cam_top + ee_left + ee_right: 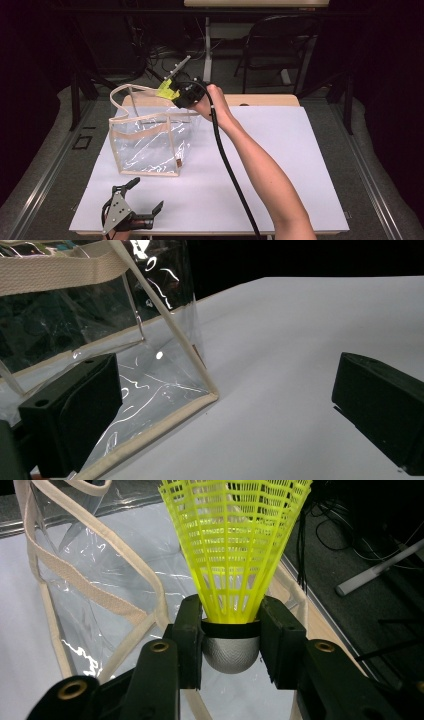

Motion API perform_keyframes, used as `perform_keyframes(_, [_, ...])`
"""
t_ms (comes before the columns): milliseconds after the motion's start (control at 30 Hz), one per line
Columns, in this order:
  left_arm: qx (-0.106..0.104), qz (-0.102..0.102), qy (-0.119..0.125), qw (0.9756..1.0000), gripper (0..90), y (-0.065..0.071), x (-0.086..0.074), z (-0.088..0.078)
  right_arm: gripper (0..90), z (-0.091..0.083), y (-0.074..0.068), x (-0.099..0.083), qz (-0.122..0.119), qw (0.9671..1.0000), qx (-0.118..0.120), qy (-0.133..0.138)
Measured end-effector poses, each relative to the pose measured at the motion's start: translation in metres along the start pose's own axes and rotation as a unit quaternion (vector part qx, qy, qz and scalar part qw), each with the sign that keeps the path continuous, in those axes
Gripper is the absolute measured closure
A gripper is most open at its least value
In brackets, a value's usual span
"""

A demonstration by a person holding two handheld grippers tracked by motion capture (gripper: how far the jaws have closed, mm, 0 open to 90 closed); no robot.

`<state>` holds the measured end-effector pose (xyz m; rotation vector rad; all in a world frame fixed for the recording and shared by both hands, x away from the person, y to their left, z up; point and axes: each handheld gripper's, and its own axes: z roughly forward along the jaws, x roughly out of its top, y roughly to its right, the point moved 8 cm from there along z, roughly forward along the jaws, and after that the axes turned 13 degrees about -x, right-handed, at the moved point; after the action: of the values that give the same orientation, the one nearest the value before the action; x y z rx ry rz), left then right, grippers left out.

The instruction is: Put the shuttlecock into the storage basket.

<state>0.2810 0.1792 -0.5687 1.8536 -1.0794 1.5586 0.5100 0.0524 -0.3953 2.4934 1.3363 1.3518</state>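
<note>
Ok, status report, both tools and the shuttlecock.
Right tool shut on shuttlecock, held over clear bag. Left tool open, low near table edge, beside bag corner. Bag handles loose near the opening.

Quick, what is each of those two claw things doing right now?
Left gripper: open, holding nothing, near the clear tote bag.
Right gripper: shut on the yellow shuttlecock, above the bag.

No readable text, label, brand or number anywhere here; the small tag on the clear bag [178, 162] is too tiny to read.
</note>
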Motion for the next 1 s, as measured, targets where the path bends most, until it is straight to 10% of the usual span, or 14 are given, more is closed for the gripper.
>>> perform_keyframes(1000, [0.001, -0.001, 0.002, 1.0, 0.0, 0.0, 0.0, 0.0, 64.5, 0.017, -0.002, -0.007, -0.01, 0.9996, 0.007, -0.027])
